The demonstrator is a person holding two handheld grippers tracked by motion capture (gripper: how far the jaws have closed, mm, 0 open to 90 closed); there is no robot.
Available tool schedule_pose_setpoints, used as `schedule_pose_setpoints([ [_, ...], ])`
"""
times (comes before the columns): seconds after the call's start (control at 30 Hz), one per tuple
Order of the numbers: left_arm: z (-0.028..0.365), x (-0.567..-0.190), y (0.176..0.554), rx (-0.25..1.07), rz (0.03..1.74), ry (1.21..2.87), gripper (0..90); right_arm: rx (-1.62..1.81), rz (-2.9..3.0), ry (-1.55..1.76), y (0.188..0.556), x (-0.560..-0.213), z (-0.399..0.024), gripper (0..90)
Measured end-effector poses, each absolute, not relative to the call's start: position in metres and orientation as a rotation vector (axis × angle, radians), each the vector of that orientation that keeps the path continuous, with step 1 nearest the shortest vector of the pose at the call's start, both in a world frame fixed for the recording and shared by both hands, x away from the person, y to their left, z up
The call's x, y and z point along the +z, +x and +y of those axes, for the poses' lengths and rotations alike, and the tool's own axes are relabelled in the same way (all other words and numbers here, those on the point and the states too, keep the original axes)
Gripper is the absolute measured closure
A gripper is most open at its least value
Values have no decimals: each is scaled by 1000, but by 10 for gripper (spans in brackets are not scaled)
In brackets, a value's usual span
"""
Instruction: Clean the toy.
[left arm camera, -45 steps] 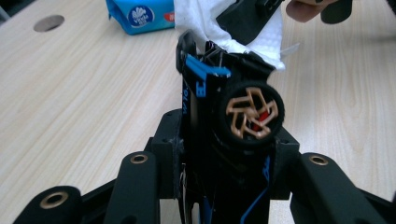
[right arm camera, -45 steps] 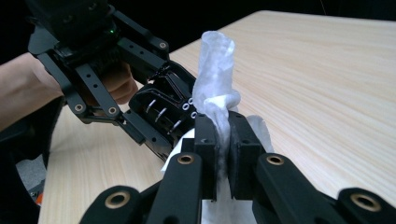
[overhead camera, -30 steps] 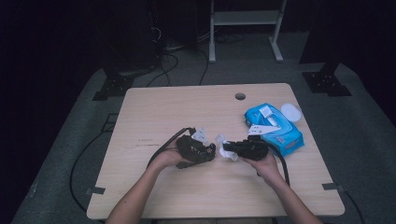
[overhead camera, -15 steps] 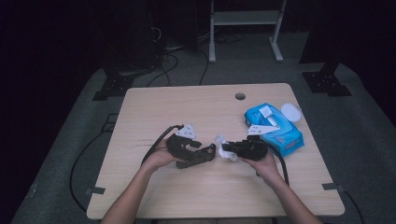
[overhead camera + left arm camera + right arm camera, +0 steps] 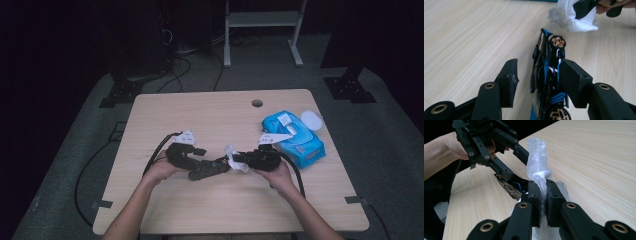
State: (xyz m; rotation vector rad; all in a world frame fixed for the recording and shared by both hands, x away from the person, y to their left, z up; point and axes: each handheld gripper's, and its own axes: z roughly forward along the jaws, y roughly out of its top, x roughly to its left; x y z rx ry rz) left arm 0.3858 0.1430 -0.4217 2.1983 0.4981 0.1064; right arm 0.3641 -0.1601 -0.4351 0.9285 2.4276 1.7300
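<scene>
Landmark: I take the small black and blue toy racing car (image 5: 549,75) as my reference; in the high view it lies on the pale wooden table (image 5: 200,115), near the front edge, between my two hands
Left gripper: my left gripper (image 5: 537,77) has its jaws parted around the car; the right-hand jaw in the left gripper view looks to be against the body, the other stands clear of it, so I call it open, not clamped
Right gripper: my right gripper (image 5: 543,202) is closed on a crumpled white wet wipe (image 5: 538,157), which sticks up in a twisted roll above the jaws, just beside the car's nose
Pack: a blue soft plastic pack of wipes (image 5: 295,137) lies beyond the car, toward the table's far right side
Handling, car: I judge it light, rigid and glossy, so slippery; thin side panels and wheels look fragile; best held across the mid-body flanks
Handling, wipe: soft, limp, probably damp; it will fold under pressure, so hold it low, close to the jaws
</scene>
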Motion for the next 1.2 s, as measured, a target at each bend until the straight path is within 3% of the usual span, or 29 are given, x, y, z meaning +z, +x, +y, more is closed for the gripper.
schedule_pose_setpoints([
  [0.87, 147, -433, 374, 118, 500, 2115, 467, 1667, 2536, 864, 369, -437, -131, 831],
  [1.2, 134, -437, 360, 156, 433, 2168, 429, 1599, 2584, 811, 358, -440, -130, 831],
])
